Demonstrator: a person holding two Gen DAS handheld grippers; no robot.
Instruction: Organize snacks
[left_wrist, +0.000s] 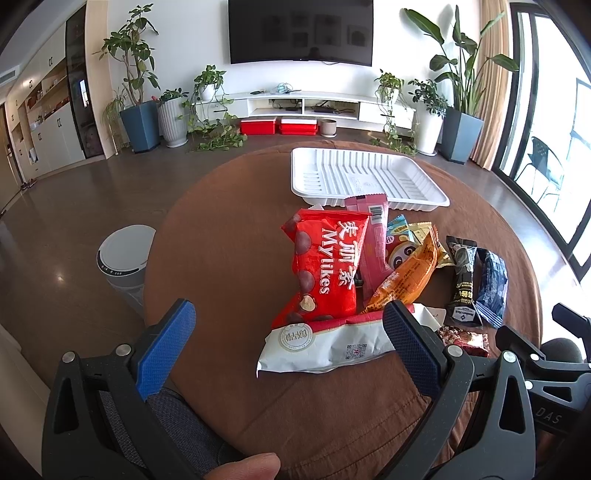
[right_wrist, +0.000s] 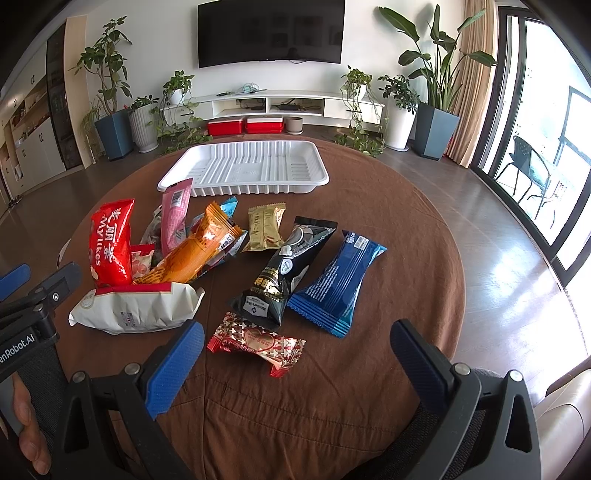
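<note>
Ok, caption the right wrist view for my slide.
Open right gripper hovers over red heart-print candy; snack packets lie before an empty white tray.

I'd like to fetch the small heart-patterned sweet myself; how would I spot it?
On the brown round table, look nearer than the white tray, at the snack pile's near edge. The red-and-gold heart-patterned candy wrapper lies alone before the black packet, the smallest and shiniest there.

Round brown-clothed table (right_wrist: 388, 229) carries a white tray (right_wrist: 243, 170) and scattered snack packets (right_wrist: 280, 273).
</note>
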